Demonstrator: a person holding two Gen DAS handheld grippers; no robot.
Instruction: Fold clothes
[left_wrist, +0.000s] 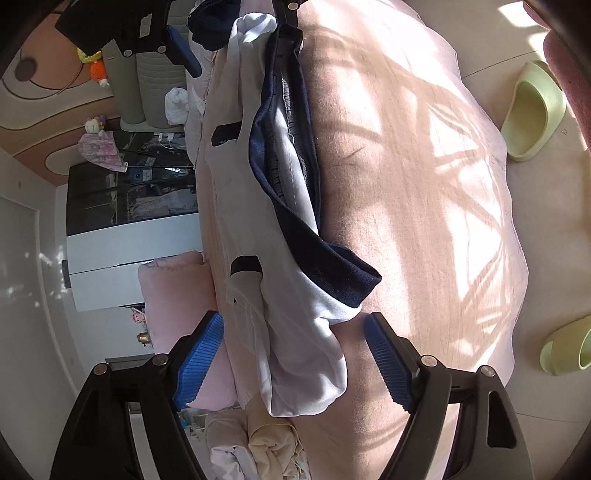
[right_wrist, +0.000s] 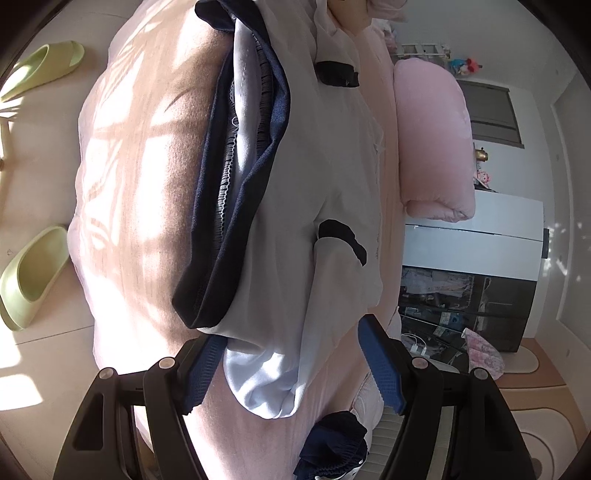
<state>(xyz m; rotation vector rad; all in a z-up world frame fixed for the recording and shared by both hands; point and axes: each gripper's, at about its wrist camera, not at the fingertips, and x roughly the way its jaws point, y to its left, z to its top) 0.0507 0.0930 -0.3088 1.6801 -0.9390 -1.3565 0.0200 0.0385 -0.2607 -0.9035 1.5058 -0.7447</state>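
Both grippers — left gripper (left_wrist: 293, 365) and right gripper (right_wrist: 295, 365) — stood wide around the white garment (left_wrist: 295, 332) on the bed (left_wrist: 424, 206), gripping nothing

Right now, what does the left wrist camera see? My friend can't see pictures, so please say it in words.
A white and navy garment lies folded lengthwise on a pink bed, one end between the open blue pads of the left gripper, which do not press it. The right gripper is at its far end, and two green slippers sit on the floor beside the bed.
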